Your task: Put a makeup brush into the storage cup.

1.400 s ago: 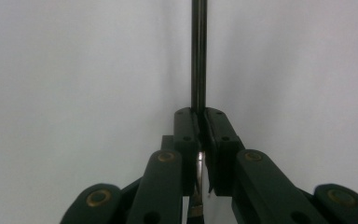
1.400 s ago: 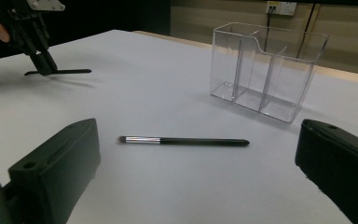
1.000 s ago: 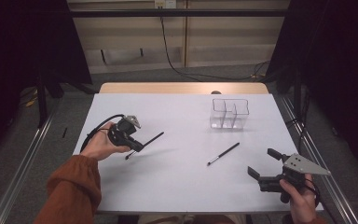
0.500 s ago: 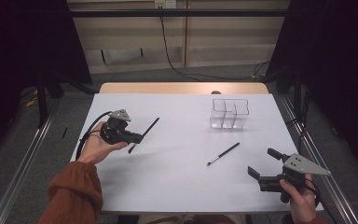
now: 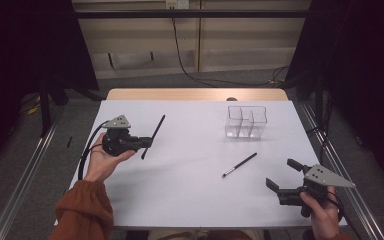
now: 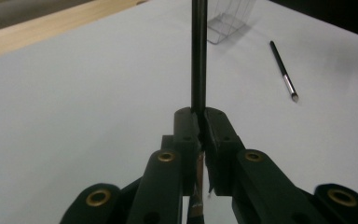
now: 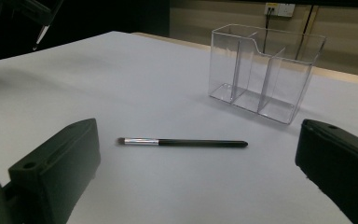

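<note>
My left gripper (image 5: pixel 145 143) is held above the table's left side, shut on a thin black brush (image 5: pixel 155 134) that slants toward the far edge. In the left gripper view the jaws (image 6: pixel 199 116) clamp the brush handle (image 6: pixel 198 56), which runs straight up the frame. A second black brush with a silver ferrule (image 5: pixel 239 165) (image 7: pixel 182 142) (image 6: pixel 283 70) lies flat on the table at centre right. My right gripper (image 5: pixel 281 173) (image 7: pixel 198 170) rests at the near right, open and holding nothing, with that brush lying ahead of its jaws.
A clear plastic organizer with three compartments (image 5: pixel 246 121) (image 7: pixel 265 70) (image 6: pixel 228 18) stands at the far right, holding nothing. The white table top (image 5: pixel 190 200) ends in a wooden strip (image 5: pixel 195 94) at the far edge. Metal rails run along the floor on both sides.
The left hand has shifted slightly left and turned, swinging the held brush from pointing rightward to slanting toward the far edge. The right gripper and the lying brush have not moved.
</note>
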{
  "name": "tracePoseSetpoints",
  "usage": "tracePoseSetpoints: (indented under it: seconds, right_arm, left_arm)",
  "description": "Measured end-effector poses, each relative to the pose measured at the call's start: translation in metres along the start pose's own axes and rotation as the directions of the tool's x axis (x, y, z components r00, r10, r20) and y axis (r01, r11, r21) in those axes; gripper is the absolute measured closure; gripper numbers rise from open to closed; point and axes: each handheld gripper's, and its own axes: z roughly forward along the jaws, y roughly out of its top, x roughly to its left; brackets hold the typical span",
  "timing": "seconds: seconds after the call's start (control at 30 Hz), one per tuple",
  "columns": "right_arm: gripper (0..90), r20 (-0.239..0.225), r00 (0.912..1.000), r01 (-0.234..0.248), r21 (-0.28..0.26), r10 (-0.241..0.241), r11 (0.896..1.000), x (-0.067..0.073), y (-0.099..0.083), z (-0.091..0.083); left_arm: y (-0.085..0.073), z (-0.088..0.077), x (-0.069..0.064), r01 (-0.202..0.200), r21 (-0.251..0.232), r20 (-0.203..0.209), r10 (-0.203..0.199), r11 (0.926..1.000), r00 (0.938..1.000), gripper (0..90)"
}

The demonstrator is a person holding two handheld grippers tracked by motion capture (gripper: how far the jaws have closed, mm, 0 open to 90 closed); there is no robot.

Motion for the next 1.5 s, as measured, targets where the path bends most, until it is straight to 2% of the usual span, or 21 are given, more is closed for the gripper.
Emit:
tracePoseSetpoints:
  seconds: [0.1,0.4,0.5,0.6,0.67,0.83,1.23,1.5]
  right_arm:
    - [0.0,0.0,1.0,0.0,0.0,0.0,1.0,0.0,0.0,0.0]
    - [0.0,-0.001,1.0,0.003,-0.002,-0.003,1.0,0.0,0.0,0.0]
    - [0.0,-0.005,1.0,0.005,-0.002,-0.005,1.0,0.001,0.001,0.001]
    - [0.0,-0.007,1.0,0.004,-0.002,-0.004,1.0,0.002,0.001,0.001]
    - [0.0,-0.007,1.0,0.002,-0.003,-0.002,1.0,0.001,0.001,0.001]
    - [0.0,-0.01,0.9999,0.003,-0.004,-0.003,1.0,0.0,0.001,0.001]
    - [0.0,-0.016,0.9999,-0.002,-0.004,0.001,1.0,0.0,0.001,0.003]
    - [0.0,-0.023,0.9997,-0.002,-0.006,0.002,1.0,0.0,0.001,0.004]
  left_arm:
    - [-0.001,-0.002,-0.002,0.004,-0.036,-0.001,-0.005,0.9994,1.0,84.2]
    - [-0.008,-0.002,-0.015,0.01,-0.074,0.041,-0.007,0.9972,0.9991,84.2]
    - [-0.008,-0.002,-0.018,0.01,-0.082,0.044,-0.006,0.9966,0.999,84.1]
    - [-0.005,0.0,-0.024,0.0,-0.088,0.064,0.006,0.9962,0.9979,84.2]
    - [-0.004,0.003,-0.026,0.006,-0.089,0.083,0.001,0.9961,0.9966,84.2]
    - [-0.002,0.007,-0.033,0.005,-0.081,0.097,0.003,0.9967,0.9952,84.2]
    - [0.006,0.021,-0.052,-0.035,-0.064,0.134,0.043,0.9973,0.99,84.2]
    - [0.012,0.032,-0.066,-0.063,-0.052,0.166,0.071,0.9967,0.9836,84.2]
